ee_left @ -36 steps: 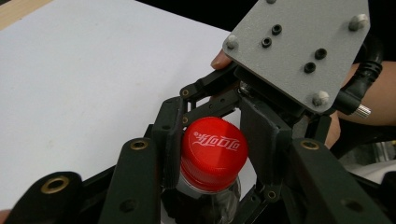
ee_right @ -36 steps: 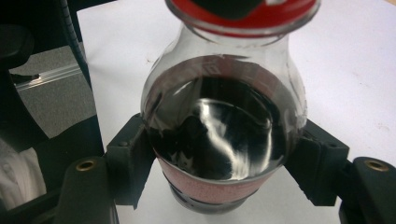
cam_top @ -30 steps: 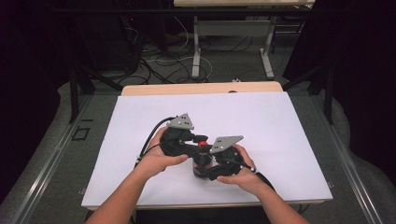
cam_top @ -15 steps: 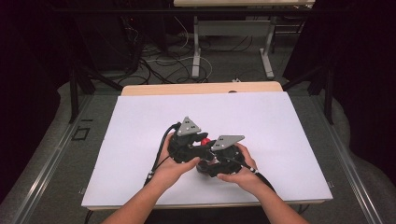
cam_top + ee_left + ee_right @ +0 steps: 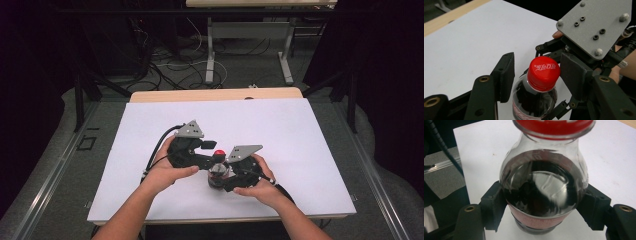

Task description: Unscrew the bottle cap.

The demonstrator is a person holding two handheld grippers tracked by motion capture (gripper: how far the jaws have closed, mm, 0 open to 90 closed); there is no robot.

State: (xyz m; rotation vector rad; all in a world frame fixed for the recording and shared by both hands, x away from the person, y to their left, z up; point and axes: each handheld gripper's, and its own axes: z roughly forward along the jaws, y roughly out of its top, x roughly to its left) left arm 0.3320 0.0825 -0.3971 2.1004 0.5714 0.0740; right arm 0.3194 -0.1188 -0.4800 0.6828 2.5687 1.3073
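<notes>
A small bottle of dark cola (image 5: 541, 185) with a red cap (image 5: 543, 71) stands upright on the white table top (image 5: 280, 125), near its front edge. My right gripper (image 5: 542, 207) is shut on the bottle's body at the red label, one pad on each side. My left gripper (image 5: 541, 76) straddles the cap; its jaws have just been opening. The left pad (image 5: 507, 75) stands clear of the cap and the right pad sits close beside it. In the high view both hands hold the grippers together around the bottle (image 5: 218, 167).
The right gripper's grey plate (image 5: 594, 27) looms close behind the cap. White sheet spreads to the left, right and far side of the hands. A wooden strip (image 5: 215, 95) edges the far side. Cables and table legs (image 5: 210, 55) lie on the floor beyond.
The left gripper's jaws have parted from the cap, and that hand has shifted slightly back to the left. The right hand and the bottle have kept still.
</notes>
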